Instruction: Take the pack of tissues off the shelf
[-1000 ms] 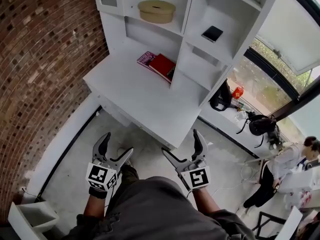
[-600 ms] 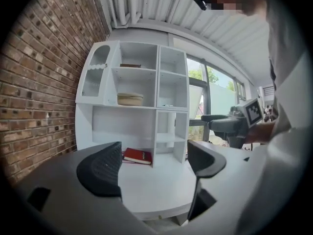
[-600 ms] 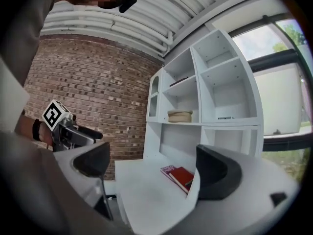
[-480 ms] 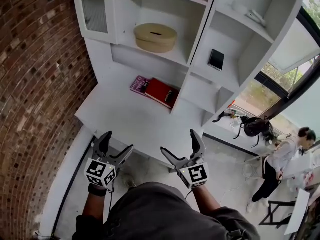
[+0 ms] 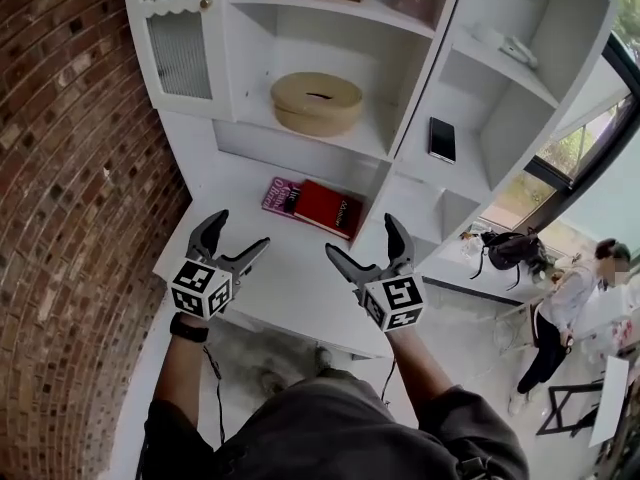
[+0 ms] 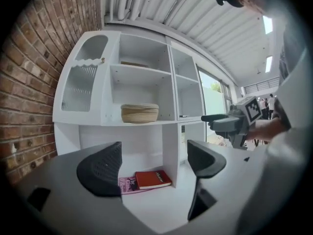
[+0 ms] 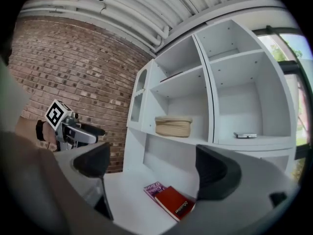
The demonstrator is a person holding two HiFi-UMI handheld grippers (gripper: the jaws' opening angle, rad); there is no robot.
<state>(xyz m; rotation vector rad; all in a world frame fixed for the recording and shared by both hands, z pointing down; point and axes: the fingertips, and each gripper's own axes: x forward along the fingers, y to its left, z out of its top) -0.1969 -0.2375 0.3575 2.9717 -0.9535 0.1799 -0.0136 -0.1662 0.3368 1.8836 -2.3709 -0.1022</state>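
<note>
A tan oval tissue box (image 5: 317,101) with a slot in its lid sits on the middle shelf of the white shelf unit (image 5: 400,88); it also shows in the left gripper view (image 6: 140,113) and the right gripper view (image 7: 173,126). My left gripper (image 5: 240,233) hangs open and empty over the desk's front left, well below the box. My right gripper (image 5: 362,238) is open and empty beside it, over the desk's front edge. Each gripper view shows wide jaws with nothing between them: left gripper (image 6: 152,163), right gripper (image 7: 156,168).
A red book (image 5: 328,208) lies on a purple magazine (image 5: 282,195) at the back of the desk top (image 5: 250,258). A dark phone (image 5: 442,139) lies in the right compartment. A brick wall (image 5: 70,168) closes the left side. A person (image 5: 560,308) stands far right.
The head view has tilted up towards the shelves. Both grippers have risen from above the floor to over the desk's front edge, still open.
</note>
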